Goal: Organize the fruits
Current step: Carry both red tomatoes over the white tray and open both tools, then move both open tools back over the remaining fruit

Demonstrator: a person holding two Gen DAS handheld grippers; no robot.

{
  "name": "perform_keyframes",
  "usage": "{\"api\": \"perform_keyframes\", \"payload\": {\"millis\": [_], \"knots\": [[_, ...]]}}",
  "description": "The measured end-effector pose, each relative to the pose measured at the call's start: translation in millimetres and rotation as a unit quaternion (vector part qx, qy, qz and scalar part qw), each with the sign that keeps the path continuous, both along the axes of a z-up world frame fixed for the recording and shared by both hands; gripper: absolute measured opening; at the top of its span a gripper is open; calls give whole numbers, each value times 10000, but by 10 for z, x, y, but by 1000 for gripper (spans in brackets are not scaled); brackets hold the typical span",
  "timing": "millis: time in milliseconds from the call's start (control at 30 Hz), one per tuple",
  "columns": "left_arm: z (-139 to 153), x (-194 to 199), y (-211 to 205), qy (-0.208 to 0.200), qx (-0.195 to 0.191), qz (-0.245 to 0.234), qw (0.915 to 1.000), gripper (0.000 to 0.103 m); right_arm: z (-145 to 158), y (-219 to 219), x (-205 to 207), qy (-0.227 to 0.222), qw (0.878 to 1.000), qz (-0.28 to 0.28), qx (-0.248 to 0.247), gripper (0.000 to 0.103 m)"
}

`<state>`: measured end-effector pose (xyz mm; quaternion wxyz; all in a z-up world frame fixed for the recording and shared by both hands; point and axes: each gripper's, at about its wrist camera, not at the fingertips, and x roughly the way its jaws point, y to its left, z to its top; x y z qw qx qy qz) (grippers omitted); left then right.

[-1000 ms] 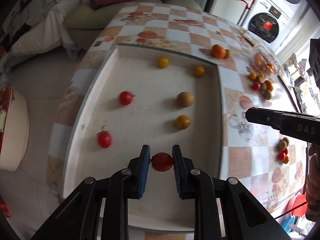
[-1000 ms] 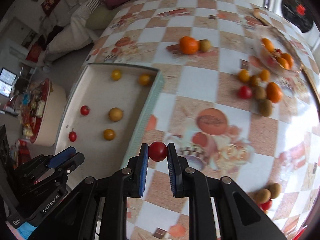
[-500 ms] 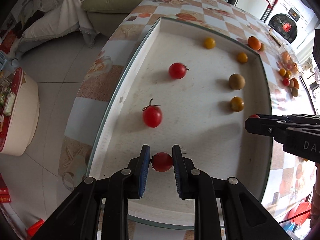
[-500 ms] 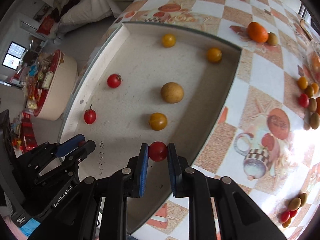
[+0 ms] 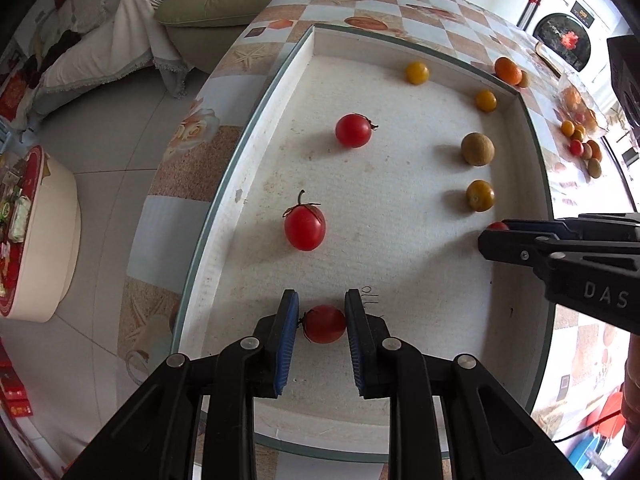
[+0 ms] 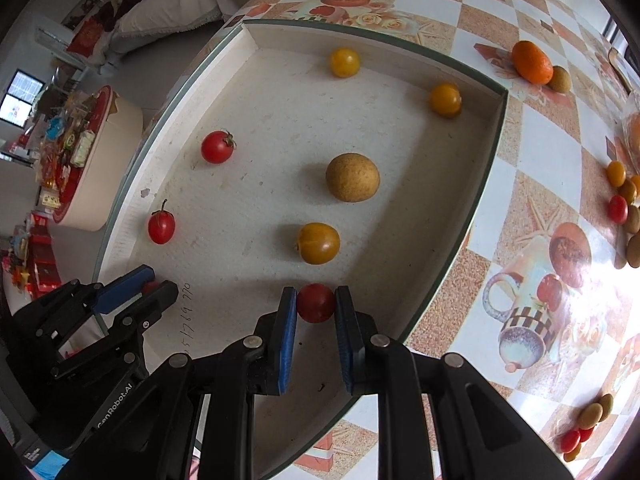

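Note:
A white shallow tray [image 5: 224, 216] lies on the checkered table. My left gripper [image 5: 322, 322] is shut on a red cherry tomato [image 5: 324, 324] low over the tray's near left part. My right gripper [image 6: 316, 304] is shut on another red cherry tomato [image 6: 315, 302] over the tray's near right part; it also shows in the left wrist view [image 5: 496, 236]. Two red tomatoes [image 5: 305, 227] [image 5: 353, 130] lie along the tray's left side. Three yellow tomatoes [image 6: 319, 243] [image 6: 445, 99] [image 6: 344, 62] and a brown round fruit [image 6: 352, 177] lie on its right and far side.
On the table right of the tray lie an orange [image 6: 531, 62], a cluster of small fruits [image 6: 622, 200] and more small fruits [image 6: 588, 420] near the front edge. A sofa [image 5: 208, 4] stands beyond the table. A round cream stool [image 5: 36, 236] stands on the floor left.
Both grippers moved closer and lower over the tray, each still holding its red tomato. The right gripper came from over the table into the tray.

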<state>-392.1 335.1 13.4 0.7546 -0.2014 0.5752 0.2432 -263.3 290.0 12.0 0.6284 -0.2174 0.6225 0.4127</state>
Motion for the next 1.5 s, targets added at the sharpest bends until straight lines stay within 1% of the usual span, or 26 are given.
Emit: {"api": "perform_keyframes", "payload": {"millis": [67, 100, 133, 167, 200, 233, 267, 367, 433, 567, 700, 967, 1300, 1500], "knots": [[7, -5, -5, -23, -35, -43, 10000, 26, 6, 36, -45, -58, 9999, 156, -2, 26], [10, -9, -8, -10, -15, -73, 10000, 26, 4, 66, -67, -51, 9998, 209, 12, 34], [16, -6, -12, 16, 25, -98, 9999, 41, 9, 77, -75, -38, 9997, 249, 23, 47], [31, -8, -13, 12, 75, -101, 9999, 69, 14, 83, -71, -52, 9997, 257, 16, 52], [60, -19, -17, -21, 184, -84, 9998, 78, 28, 97, -83, -40, 9996, 255, 67, 56], [112, -29, -29, -96, 358, -75, 9993, 79, 42, 98, -80, -51, 9997, 229, 93, 58], [135, -27, -33, -118, 390, -111, 9991, 79, 55, 96, -75, -52, 9997, 199, 123, 60], [135, 0, -18, -21, 364, -141, 9992, 79, 108, 67, -46, -16, 9996, 96, 279, 70], [132, 22, -6, 23, 316, -132, 9994, 79, 165, 31, -12, 7, 9992, 21, 401, 84], [177, 88, -32, 78, 346, -167, 9992, 79, 310, -71, 98, -14, 9978, -284, 601, 84], [252, 211, -118, 67, 388, -359, 9986, 79, 414, -231, 242, -90, 9958, -651, 637, 85], [441, 682, -418, -139, 431, -936, 9946, 79, 460, -923, 689, -187, 9873, -1508, 462, 85], [612, 1343, -932, -402, 463, -1686, 9838, 79, 397, -1804, 1041, -312, 9701, -2398, 224, 85], [579, 1690, -1251, -441, 435, -1998, 9779, 79, 349, -2403, 1220, -372, 9535, -2991, 76, 85]]}}
